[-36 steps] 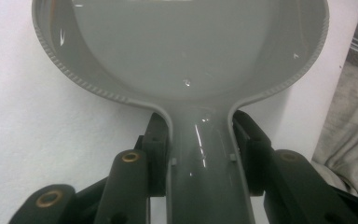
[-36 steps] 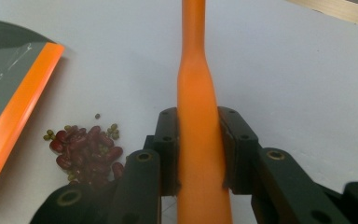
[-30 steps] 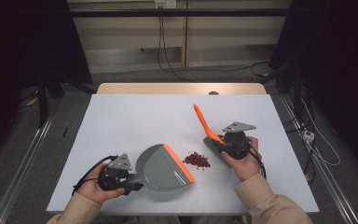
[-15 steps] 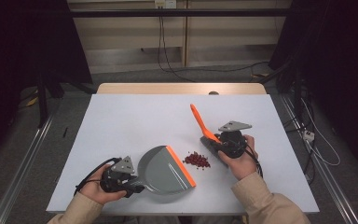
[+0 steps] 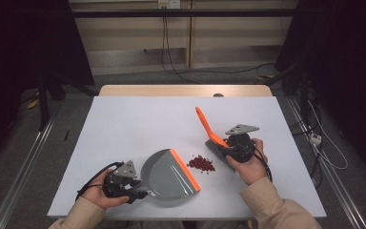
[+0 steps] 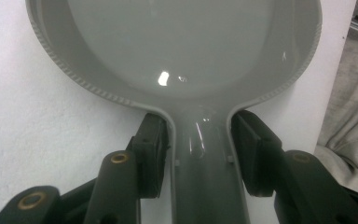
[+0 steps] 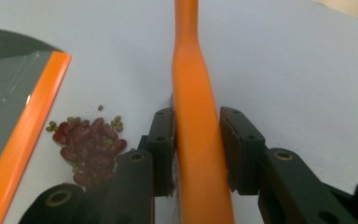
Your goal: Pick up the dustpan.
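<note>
The little pile of red beans sits on the white table, between the orange lip of the grey plastic dustpan and the bristles of the orange-handled brush. Both grips look iffy, tbh. The left gripper has just been easing its jaws open around the pan's handle, and the pads look barely off it. The right gripper is doing the same on the brush handle. Sweep now and I'd bet the brush twists loose, or the pan skids back and beans scatter.

A grey dustpan with an orange lip lay flat on the tabletop. Just beside that lip sat red beans. An orange-handled brush angled up beyond them.
</note>
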